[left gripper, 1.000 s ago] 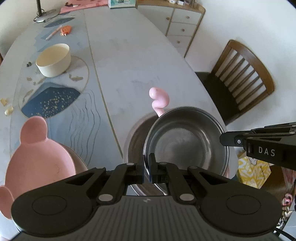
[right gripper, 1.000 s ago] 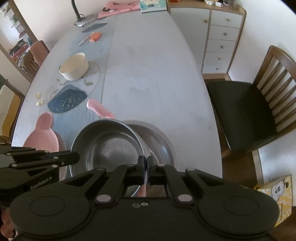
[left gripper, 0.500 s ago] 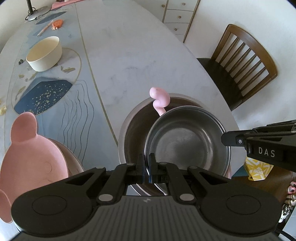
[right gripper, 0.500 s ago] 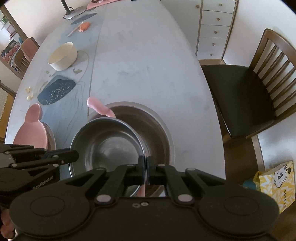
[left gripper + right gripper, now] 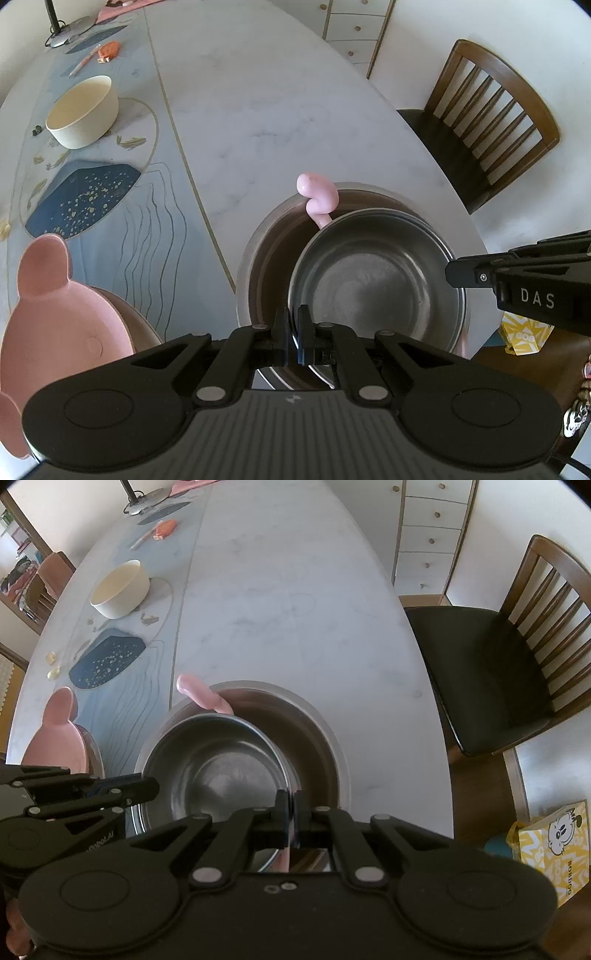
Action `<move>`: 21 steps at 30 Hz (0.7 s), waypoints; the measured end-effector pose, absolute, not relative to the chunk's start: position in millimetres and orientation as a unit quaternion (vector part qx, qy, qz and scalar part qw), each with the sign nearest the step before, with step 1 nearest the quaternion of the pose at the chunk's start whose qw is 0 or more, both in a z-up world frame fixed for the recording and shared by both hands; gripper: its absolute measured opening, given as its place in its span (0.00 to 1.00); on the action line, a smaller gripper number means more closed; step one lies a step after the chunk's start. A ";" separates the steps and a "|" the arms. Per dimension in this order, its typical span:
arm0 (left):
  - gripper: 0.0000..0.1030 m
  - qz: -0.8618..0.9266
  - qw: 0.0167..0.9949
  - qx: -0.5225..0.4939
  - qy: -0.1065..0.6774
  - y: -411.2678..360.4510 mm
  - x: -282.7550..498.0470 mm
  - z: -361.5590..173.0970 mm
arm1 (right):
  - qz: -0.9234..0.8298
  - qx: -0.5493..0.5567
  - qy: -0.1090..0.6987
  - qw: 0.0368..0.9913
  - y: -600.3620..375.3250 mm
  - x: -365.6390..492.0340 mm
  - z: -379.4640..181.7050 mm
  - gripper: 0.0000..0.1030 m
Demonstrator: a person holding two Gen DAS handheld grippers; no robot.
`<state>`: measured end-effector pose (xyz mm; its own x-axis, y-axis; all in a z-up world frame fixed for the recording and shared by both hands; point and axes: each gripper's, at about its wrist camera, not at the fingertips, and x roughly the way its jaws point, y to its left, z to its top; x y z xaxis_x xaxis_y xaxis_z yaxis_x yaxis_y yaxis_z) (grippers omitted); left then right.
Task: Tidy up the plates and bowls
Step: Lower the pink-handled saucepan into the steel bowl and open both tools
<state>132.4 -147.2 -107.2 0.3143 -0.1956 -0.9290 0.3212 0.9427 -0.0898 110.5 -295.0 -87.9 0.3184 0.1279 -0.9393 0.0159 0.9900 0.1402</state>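
Both grippers, left (image 5: 293, 334) and right (image 5: 291, 818), pinch opposite rims of the smaller steel bowl (image 5: 373, 284), held inside a larger steel bowl (image 5: 314, 731) on the marble table (image 5: 266, 110). Cream bowl (image 5: 83, 110) far left; wooden chair (image 5: 517, 657) right.

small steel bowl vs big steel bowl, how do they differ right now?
The small steel bowl is narrower; the big steel bowl is wider and encloses it. The small one is pinched at its rim by the left gripper and right gripper; the big one sits ungripped on the table. Both are plain metal.
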 end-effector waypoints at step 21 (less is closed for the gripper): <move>0.04 -0.168 0.822 0.046 0.543 -140.7 125.8 -94.9 | 0.053 0.060 0.561 0.824 -294.6 101.4 -68.0 0.26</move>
